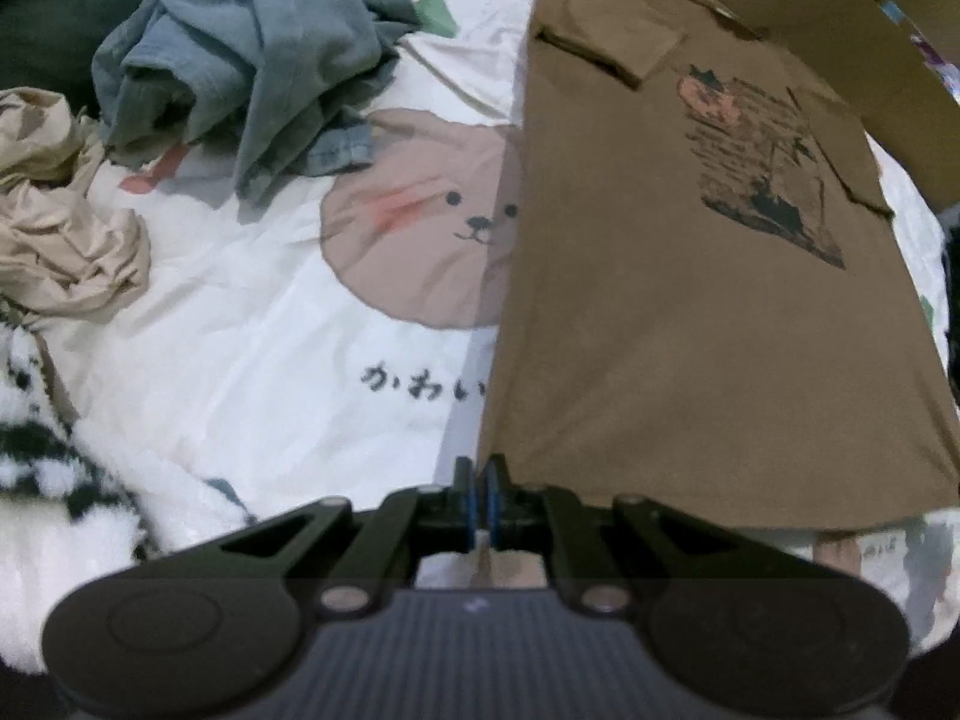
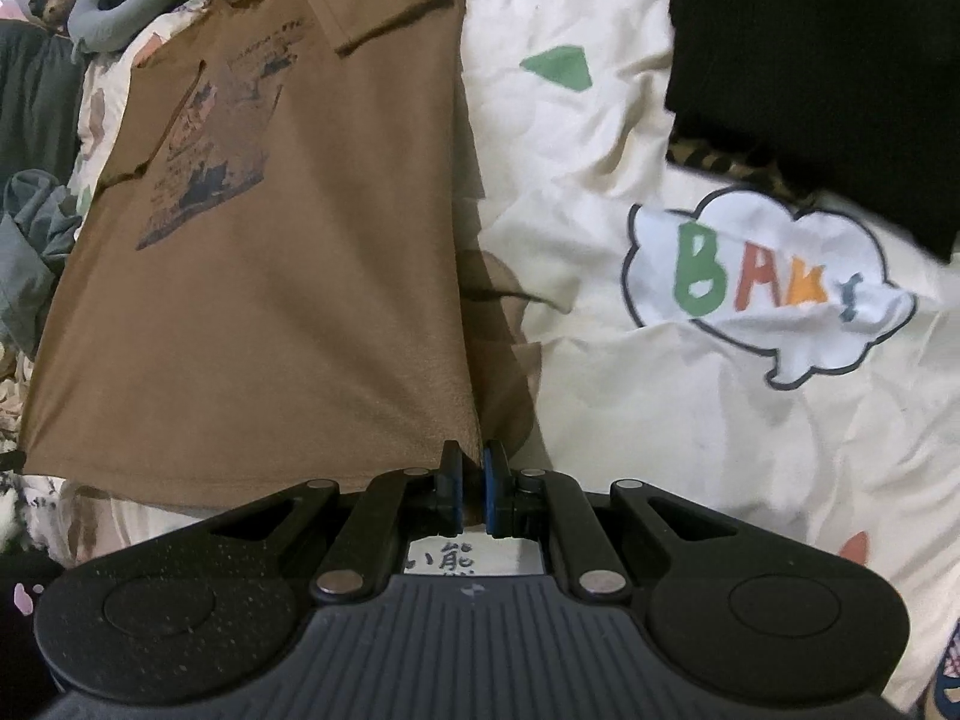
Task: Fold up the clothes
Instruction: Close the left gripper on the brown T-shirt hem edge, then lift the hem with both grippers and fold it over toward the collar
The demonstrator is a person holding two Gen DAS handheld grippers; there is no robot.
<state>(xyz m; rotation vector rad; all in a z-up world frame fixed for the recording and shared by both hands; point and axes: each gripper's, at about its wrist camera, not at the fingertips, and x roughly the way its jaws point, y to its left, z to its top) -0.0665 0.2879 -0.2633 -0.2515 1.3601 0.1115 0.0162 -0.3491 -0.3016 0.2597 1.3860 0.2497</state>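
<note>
Both grippers pinch the brown shirt's (image 1: 690, 312) near hem: the left gripper (image 1: 479, 483) clamps its left corner, the right gripper (image 2: 472, 471) its right corner, jaws closed on cloth. Sleeves lie folded inward on the shirt, spread over a printed bedsheet (image 1: 270, 360). Crumpled blue clothes (image 1: 252, 72) and beige clothes (image 1: 60, 210) sit left; black fabric (image 2: 828, 60) right.
</note>
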